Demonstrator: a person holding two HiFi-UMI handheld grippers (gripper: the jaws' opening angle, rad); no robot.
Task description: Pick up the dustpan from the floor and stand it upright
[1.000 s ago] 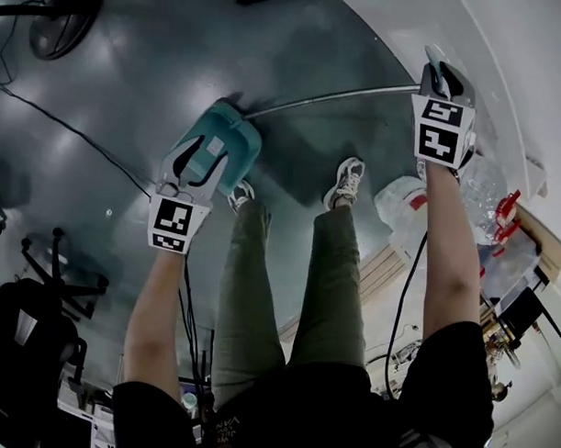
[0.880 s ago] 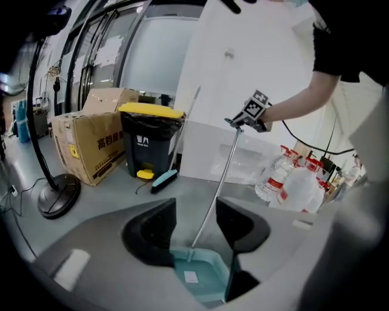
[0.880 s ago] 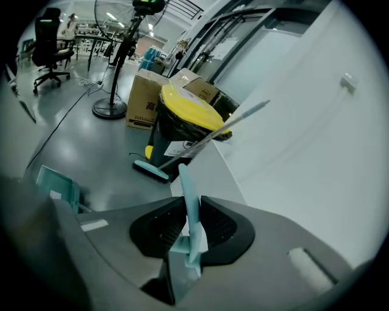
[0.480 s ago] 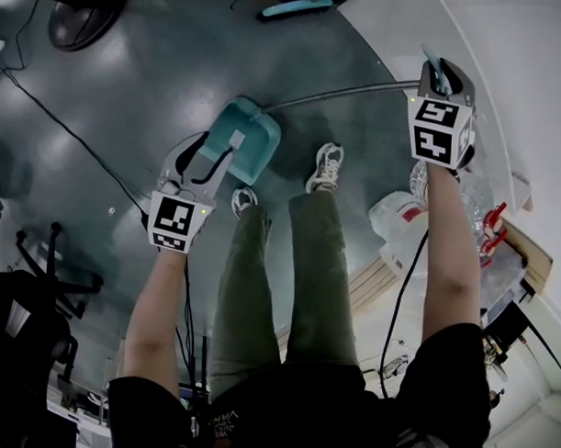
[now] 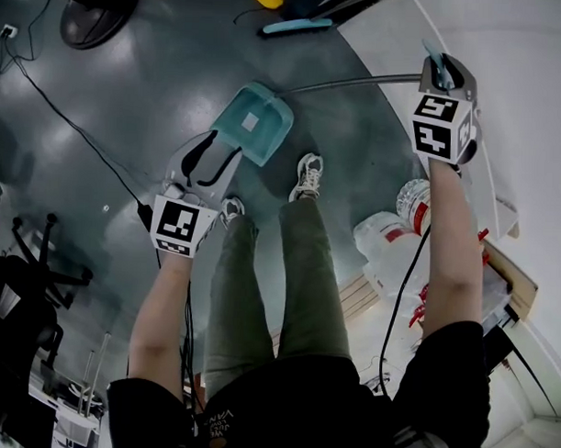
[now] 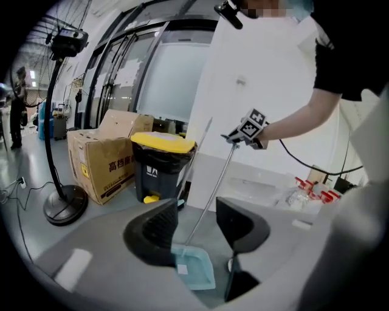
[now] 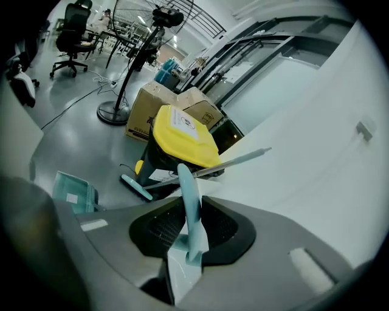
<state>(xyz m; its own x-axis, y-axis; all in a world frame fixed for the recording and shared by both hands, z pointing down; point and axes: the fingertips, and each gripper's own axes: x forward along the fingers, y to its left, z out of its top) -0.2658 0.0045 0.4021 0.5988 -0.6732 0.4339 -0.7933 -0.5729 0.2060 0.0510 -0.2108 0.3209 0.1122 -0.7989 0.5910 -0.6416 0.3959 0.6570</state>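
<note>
Spanning the space between the two grippers, the dustpan has its teal pan just ahead of the left gripper, whose jaws stand apart on nothing, while the right gripper is clamped narrowly on its teal handle tip.
</note>
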